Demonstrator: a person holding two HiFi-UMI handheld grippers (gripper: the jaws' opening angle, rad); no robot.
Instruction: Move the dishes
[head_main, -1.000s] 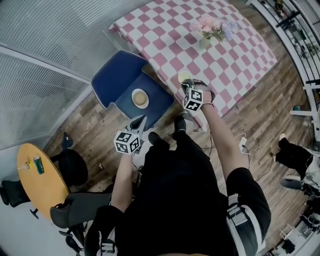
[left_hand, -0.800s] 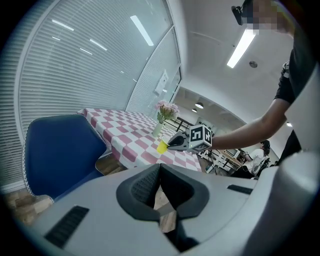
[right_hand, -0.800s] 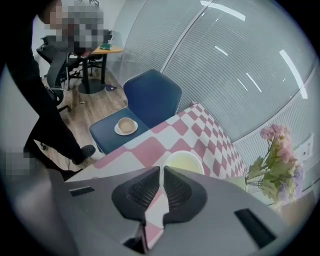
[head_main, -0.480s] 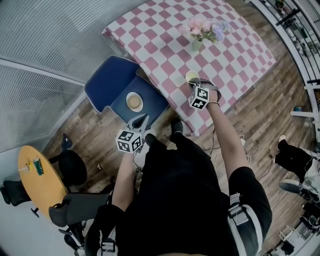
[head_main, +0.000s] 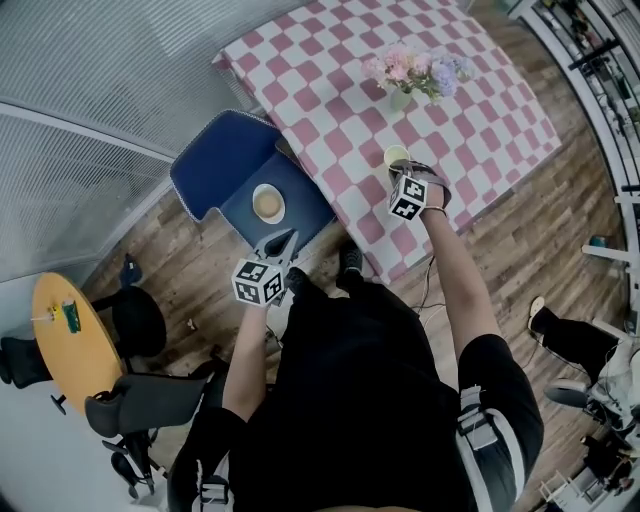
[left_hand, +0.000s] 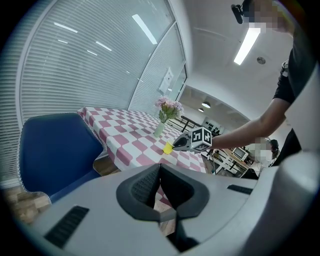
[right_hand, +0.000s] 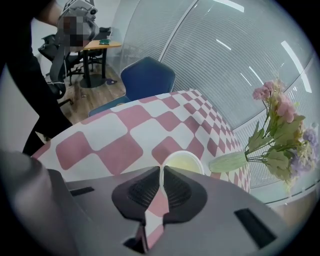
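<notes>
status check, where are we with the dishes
Right gripper shut on yellow cup rim, at checkered table. Left gripper shut, empty. Dish on blue chair. Vase just beyond cup.

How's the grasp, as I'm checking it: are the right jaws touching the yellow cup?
Touching. Right gripper view: the right gripper pinches the yellow cup by its rim.

flower vase (head_main: 400, 99) mid-table, checked tablecloth (head_main: 320, 90) open around it, dish (head_main: 267, 203) occupying blue chair (head_main: 215, 160) seat

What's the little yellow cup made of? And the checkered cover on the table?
The cup looks like thin, smooth plastic: its rim is slim and pale. The checkered cover looks like cloth or vinyl; it drapes down at the edges, hard to say which.
</notes>
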